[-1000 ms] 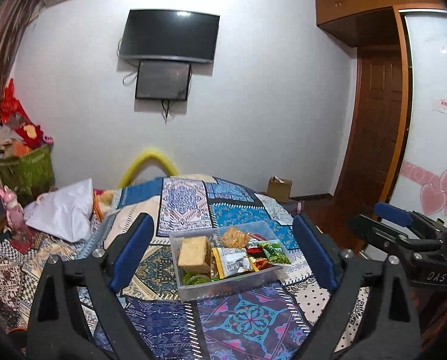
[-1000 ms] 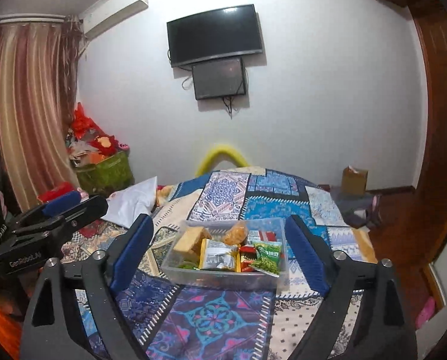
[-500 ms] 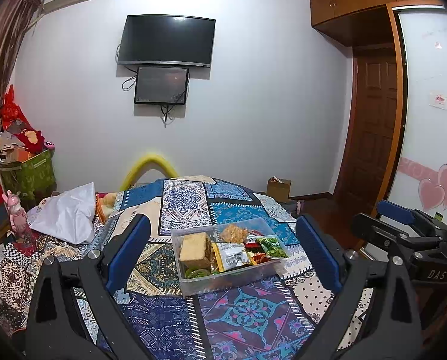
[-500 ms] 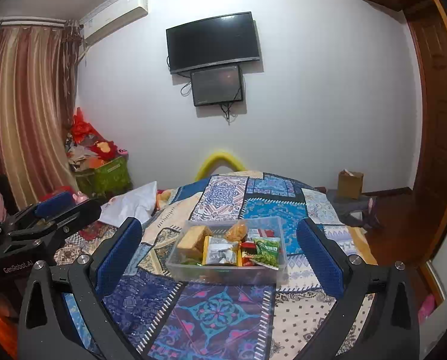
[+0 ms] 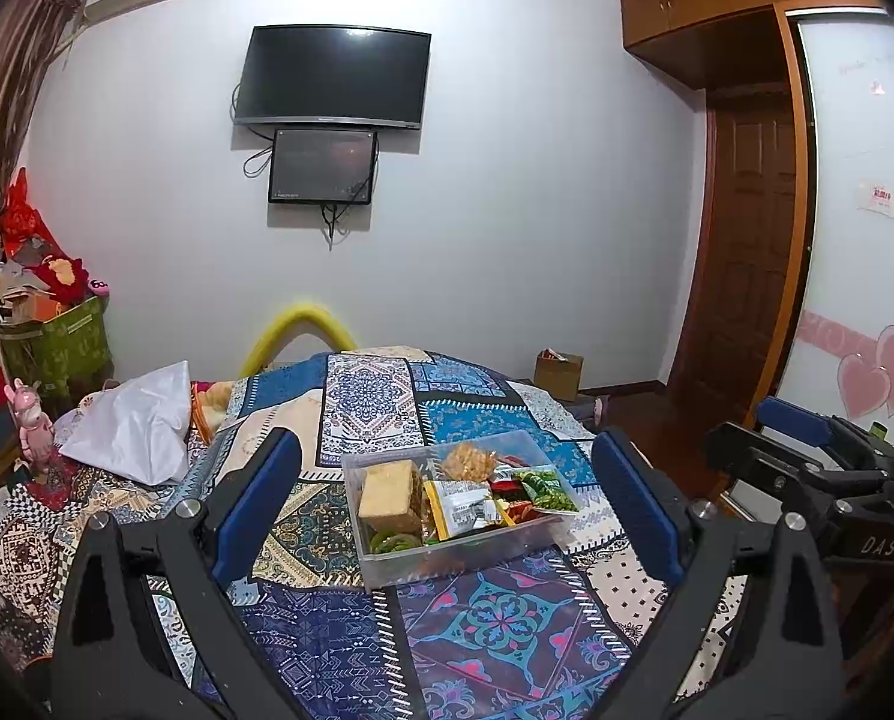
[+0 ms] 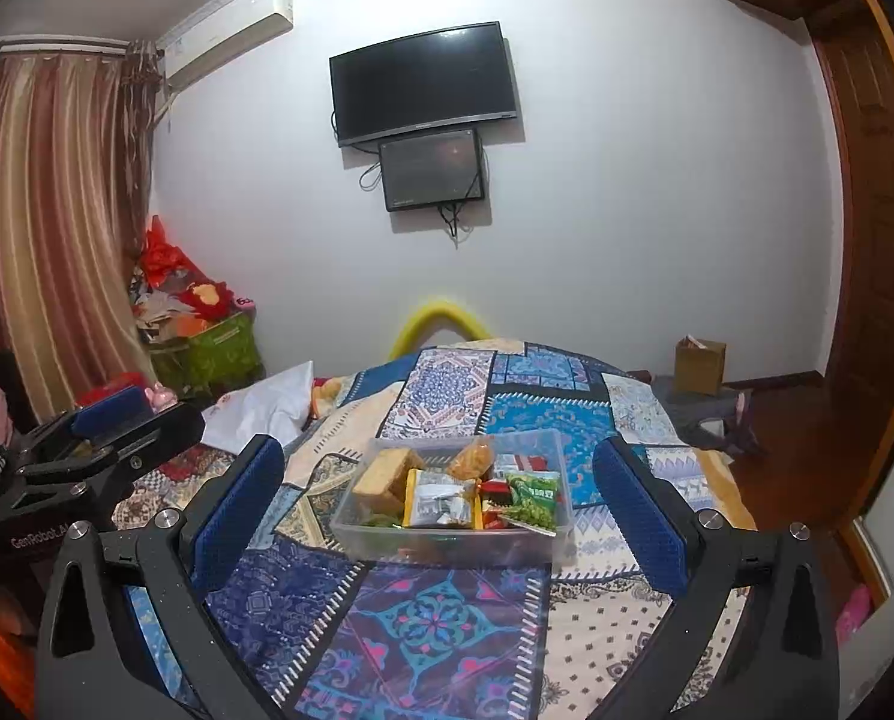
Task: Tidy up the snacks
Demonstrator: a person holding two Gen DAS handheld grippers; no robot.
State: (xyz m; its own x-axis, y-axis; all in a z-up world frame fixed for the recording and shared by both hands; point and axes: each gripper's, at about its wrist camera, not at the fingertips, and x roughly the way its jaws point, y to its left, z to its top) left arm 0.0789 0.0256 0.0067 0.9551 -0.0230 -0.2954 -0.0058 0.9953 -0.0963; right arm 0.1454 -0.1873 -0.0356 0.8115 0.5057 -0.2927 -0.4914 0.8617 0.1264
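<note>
A clear plastic box (image 5: 459,558) sits on a patchwork bedspread (image 5: 495,618), ahead of both grippers. Inside lie a tan cracker block (image 5: 390,495), a yellow-and-silver packet (image 5: 462,507), an orange crisp bag (image 5: 468,462), red packets (image 5: 510,495) and a green pea pack (image 5: 546,489). My left gripper (image 5: 446,441) is open, short of the box, with nothing between its blue pads. My right gripper (image 6: 436,449) is also wide open and holds nothing, hovering in front of the same box (image 6: 441,543).
A white pillow (image 5: 135,426) lies on the bed's left side. A green basket (image 5: 57,348) piled with red things stands at the far left. On the right the bed ends at a wooden floor with a cardboard box (image 5: 558,372) and a wooden door (image 5: 747,264).
The right gripper's jaws spread a little wider. The left gripper stays as open as before. The box and its snacks have not moved.
</note>
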